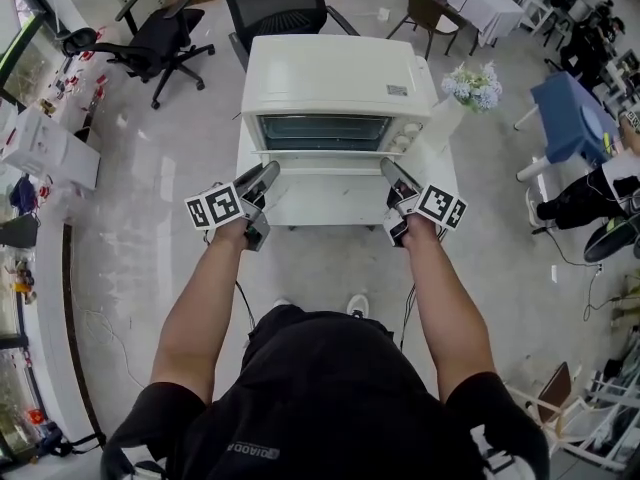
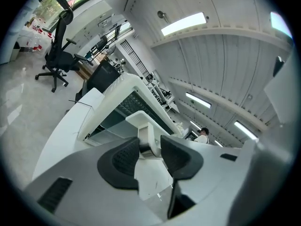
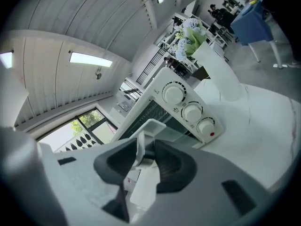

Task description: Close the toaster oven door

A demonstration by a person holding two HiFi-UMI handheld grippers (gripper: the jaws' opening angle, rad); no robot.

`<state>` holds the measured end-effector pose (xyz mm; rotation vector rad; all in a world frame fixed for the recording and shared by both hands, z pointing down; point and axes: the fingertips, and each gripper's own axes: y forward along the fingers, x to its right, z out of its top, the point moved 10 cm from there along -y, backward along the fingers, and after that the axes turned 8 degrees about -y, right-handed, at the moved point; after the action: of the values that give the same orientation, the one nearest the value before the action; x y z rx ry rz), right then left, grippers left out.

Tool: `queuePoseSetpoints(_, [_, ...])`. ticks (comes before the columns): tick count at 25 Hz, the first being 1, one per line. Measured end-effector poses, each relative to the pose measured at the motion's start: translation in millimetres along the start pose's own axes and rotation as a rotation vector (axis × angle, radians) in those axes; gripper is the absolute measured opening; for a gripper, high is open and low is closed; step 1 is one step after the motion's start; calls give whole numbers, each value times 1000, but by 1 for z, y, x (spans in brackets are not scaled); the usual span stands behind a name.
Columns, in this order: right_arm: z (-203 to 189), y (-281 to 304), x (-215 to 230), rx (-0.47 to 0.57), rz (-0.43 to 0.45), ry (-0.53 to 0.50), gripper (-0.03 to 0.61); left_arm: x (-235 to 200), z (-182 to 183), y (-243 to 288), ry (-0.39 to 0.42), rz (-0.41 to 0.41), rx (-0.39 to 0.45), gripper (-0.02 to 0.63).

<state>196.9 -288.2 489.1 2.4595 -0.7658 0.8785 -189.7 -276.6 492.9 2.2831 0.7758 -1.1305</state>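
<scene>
The white toaster oven (image 1: 338, 73) stands on a white table (image 1: 330, 208) in front of me. Its glass door (image 1: 325, 133) slants partly open, with the white handle (image 2: 146, 124) along its free edge. My left gripper (image 1: 268, 175) holds the handle's left end, and its dark pads (image 2: 123, 157) press on the handle post. At the right end my right gripper (image 1: 392, 171) is clamped the same way on the handle (image 3: 149, 128), close to the three control knobs (image 3: 192, 112). Both point nearly level at the oven.
A white vase of pale flowers (image 1: 470, 86) stands on the table right of the oven. Two black office chairs (image 1: 150, 38) (image 1: 275, 3) are behind it. A blue table (image 1: 570, 118) and a seated person (image 1: 590, 193) are at the far right.
</scene>
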Motion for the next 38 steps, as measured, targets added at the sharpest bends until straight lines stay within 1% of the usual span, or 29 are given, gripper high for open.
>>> queuePoseSetpoints(7, [14, 10, -1, 26, 4, 25, 123, 2, 17, 10, 1, -13, -3, 155])
queuePoseSetpoints(12, [23, 17, 0, 39, 1, 21, 126, 1, 22, 17, -36, -27, 37, 155])
queuePoseSetpoints(15, [27, 21, 1, 44, 2, 26, 127, 1, 26, 20, -42, -28, 51, 157])
queuePoseSetpoints(21, [34, 29, 1, 69, 11, 58, 129, 2, 37, 27, -43, -26, 56, 164])
queuePoseSetpoints(30, [47, 44, 7, 77, 23, 84, 137, -1, 53, 40, -49, -29, 55, 173])
queuePoseSetpoints(38, [55, 54, 9, 89, 14, 101, 141, -4, 62, 48, -57, -35, 64, 181])
